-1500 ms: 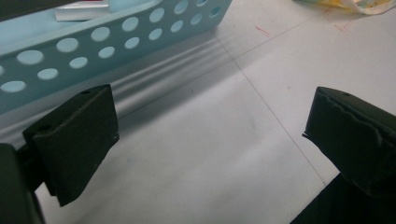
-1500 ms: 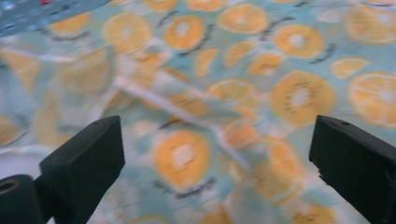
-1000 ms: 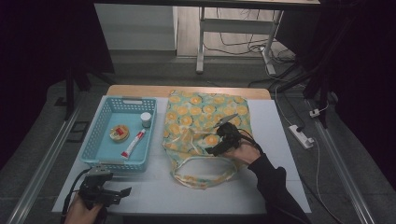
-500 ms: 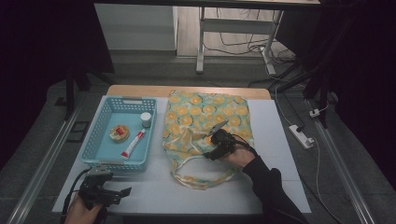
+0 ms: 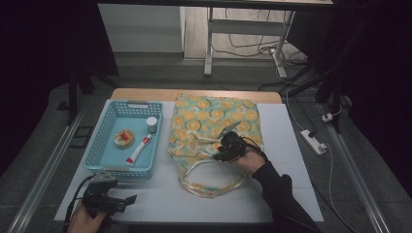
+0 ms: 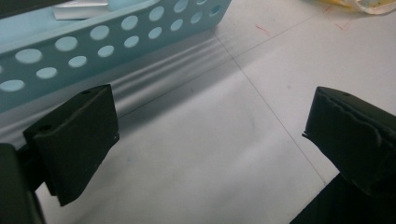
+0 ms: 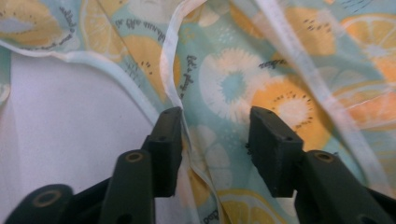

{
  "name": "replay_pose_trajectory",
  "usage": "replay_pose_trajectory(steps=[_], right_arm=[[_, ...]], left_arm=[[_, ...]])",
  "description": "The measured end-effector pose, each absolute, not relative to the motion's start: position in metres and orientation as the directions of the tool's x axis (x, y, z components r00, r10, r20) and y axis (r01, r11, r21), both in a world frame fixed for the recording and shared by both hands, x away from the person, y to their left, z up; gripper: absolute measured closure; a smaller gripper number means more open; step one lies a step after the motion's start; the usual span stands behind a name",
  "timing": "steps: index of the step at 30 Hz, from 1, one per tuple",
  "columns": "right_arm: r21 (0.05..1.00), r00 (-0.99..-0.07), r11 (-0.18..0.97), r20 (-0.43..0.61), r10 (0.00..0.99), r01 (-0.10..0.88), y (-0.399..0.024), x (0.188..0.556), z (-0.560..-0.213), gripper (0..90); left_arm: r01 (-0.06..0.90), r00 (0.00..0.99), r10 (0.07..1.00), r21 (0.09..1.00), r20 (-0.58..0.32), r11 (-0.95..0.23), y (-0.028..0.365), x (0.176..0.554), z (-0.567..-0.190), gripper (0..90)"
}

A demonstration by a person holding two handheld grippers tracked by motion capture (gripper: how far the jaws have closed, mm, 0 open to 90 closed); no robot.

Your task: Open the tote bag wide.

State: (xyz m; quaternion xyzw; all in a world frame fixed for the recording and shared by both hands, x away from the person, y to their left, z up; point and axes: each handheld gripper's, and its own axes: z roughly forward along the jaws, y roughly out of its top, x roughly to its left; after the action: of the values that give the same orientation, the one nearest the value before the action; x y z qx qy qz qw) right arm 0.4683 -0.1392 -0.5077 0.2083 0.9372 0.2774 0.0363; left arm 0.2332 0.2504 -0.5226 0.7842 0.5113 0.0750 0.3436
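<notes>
1. Fingers (image 7: 170,149) of the right gripper (image 7: 215,144) stand partly apart, holding nothing; a raised fold of the bag (image 7: 289,70) runs up between them, close to the left finger.
2. Right gripper (image 5: 228,145) sits on the bag (image 5: 214,121) in the high view, near its lower right part, beside the upper handle (image 5: 197,143).
3. Fingers (image 6: 74,140) of the left gripper (image 6: 210,140) stand wide apart and empty, over bare worktop (image 6: 201,154).
4. Left gripper (image 5: 109,199) sits at the near left edge of the worktop (image 5: 160,199), just below the basket (image 5: 104,141), apart from it.
5. Bag: flat on the worktop, middle right, orange-slice print on pale green; second handle (image 5: 214,187) loops toward the near edge.
6. Basket: light blue, perforated walls, left of the bag, just beside it. Its wall (image 6: 116,42) crosses the upper left of the left gripper view.
7. Basket contents: a tube (image 5: 138,149) lying slantwise, a small round tin (image 5: 124,138), a small white-capped jar (image 5: 152,124) upright near the far right corner.
8. Power strip (image 5: 313,141) lies on the floor right of the worktop.
</notes>
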Motion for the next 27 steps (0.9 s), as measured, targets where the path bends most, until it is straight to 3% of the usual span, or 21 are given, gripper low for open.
replay_pose_trajectory(steps=[5, 12, 17, 22, 27], right_arm=[[0.533, -0.91, 0.76, 0.047, 0.412, 0.372, -0.139, 0.469, -0.506, 56.7], [0.516, -0.938, 0.809, -0.03, 0.346, 0.282, -0.131, 0.462, -0.513, 43.4], [0.529, -0.945, 0.807, -0.028, 0.326, 0.262, -0.135, 0.459, -0.514, 53.9], [0.517, -0.948, 0.816, -0.025, 0.316, 0.259, -0.137, 0.457, -0.511, 87.2], [0.518, -0.948, 0.816, -0.032, 0.317, 0.255, -0.137, 0.458, -0.507, 90.0]], left_arm=[[0.751, 0.466, 0.854, 0.615, -0.233, -0.242, 0.25, 0.233, -0.523, 2.6], [0.75, 0.468, 0.853, 0.615, -0.232, -0.244, 0.25, 0.233, -0.523, 2.7], [0.75, 0.468, 0.853, 0.615, -0.232, -0.244, 0.25, 0.233, -0.523, 2.7], [0.752, 0.466, 0.854, 0.612, -0.231, -0.245, 0.25, 0.233, -0.523, 2.7], [0.753, 0.465, 0.855, 0.611, -0.231, -0.245, 0.25, 0.234, -0.523, 2.7]])
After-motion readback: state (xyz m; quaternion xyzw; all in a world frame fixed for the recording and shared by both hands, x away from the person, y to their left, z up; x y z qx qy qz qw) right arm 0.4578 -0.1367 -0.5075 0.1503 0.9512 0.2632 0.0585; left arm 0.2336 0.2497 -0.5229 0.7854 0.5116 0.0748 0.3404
